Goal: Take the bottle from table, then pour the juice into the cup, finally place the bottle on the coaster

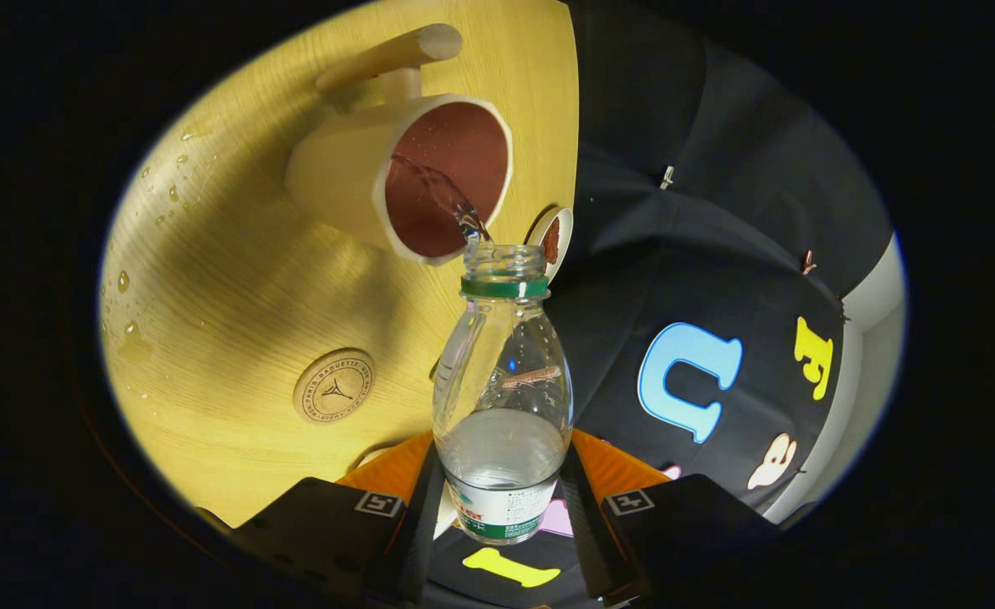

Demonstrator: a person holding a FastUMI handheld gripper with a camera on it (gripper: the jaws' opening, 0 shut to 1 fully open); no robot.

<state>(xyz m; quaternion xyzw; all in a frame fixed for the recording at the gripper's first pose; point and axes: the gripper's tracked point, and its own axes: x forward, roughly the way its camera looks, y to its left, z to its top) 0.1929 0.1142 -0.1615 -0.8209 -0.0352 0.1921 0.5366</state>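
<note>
My gripper point(502, 507) is shut on a clear plastic bottle point(502, 397), both fingers pressing its labelled lower part. The bottle has a green neck ring and no cap, and is tipped so its mouth points at the cup. A thin stream of clear liquid point(451, 199) runs from the mouth into a cream cup point(430, 173) with a brown inside and a long handle, just beyond the bottle mouth on the wooden table point(235, 279). Some liquid remains in the bottle. A round wooden coaster point(334, 386) with an engraved mark lies on the table to the left of the bottle.
Several water drops point(134, 326) lie on the table near its rounded rim, left of the coaster and cup. A small round cream and brown object point(551, 241) sits at the table's edge beside the bottle mouth. The booth's black cloth wall point(717, 254) hangs beyond the table's straight edge.
</note>
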